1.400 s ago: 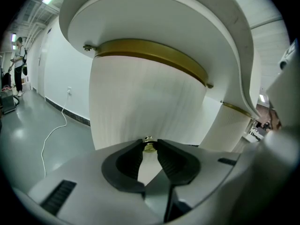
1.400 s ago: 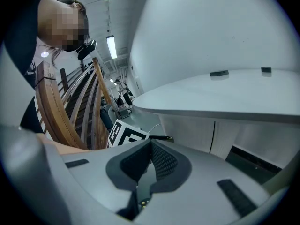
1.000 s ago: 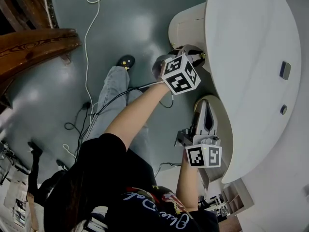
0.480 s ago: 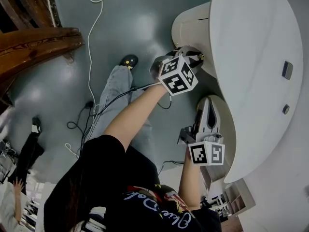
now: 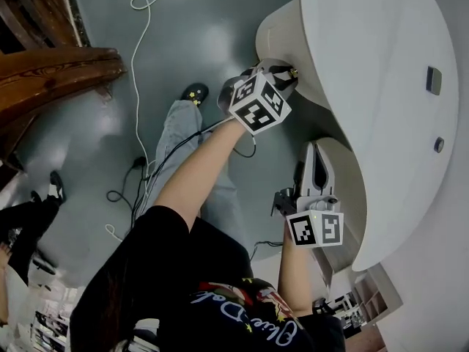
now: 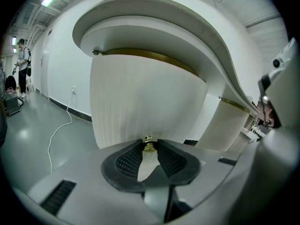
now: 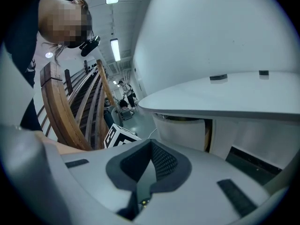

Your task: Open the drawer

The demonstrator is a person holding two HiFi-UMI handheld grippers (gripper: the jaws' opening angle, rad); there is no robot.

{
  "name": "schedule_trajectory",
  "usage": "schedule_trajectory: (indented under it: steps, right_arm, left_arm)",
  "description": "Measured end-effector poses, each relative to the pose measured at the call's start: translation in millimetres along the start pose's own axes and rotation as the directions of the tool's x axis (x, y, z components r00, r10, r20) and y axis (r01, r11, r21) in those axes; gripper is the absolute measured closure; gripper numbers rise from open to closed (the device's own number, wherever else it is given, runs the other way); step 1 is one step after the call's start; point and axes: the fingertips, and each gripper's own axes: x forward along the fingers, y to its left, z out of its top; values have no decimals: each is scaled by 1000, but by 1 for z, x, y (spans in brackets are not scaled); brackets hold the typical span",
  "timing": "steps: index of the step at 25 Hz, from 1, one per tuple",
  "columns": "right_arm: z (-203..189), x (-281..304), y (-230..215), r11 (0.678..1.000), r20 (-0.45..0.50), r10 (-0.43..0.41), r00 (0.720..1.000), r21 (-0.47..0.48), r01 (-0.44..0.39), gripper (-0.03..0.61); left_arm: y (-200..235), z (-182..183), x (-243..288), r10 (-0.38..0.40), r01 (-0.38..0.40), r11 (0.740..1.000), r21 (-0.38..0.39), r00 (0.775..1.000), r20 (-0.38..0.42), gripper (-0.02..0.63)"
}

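Observation:
The drawer (image 5: 275,31) is a curved, ribbed white front under the white desk top (image 5: 366,72). It fills the left gripper view (image 6: 140,102). My left gripper (image 5: 282,72) is at the drawer's face. Its pads (image 6: 129,161) are shut on the small brass knob (image 6: 149,147). My right gripper (image 5: 316,156) hangs lower by a second white pedestal (image 5: 348,189), jaws together and holding nothing (image 7: 151,146). In the right gripper view the drawer front (image 7: 180,130) stands a little out from the desk, with a dark gap beside it.
White and black cables (image 5: 139,86) trail over the grey floor. A wooden stair rail (image 5: 51,72) runs at the left. The person's leg (image 5: 176,138) stands below the left arm. Two small dark items (image 5: 434,81) lie on the desk top.
My left gripper has drawn a little to the left, away from the desk, with the knob still between its jaws. The right gripper has stayed put.

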Motion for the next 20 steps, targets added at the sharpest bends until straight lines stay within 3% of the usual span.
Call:
schedule_trajectory:
  steps: [15, 20]
  right_arm:
    - [-16, -19, 4, 997, 32, -39, 999, 61, 37, 580]
    - [-16, -21, 24, 993, 64, -62, 996, 103, 55, 580]
  left_arm:
    - [-4, -26, -31, 13, -13, 1000, 15, 1000, -28, 517]
    - [-6, -37, -45, 0, 1, 1000, 18, 999, -52, 517]
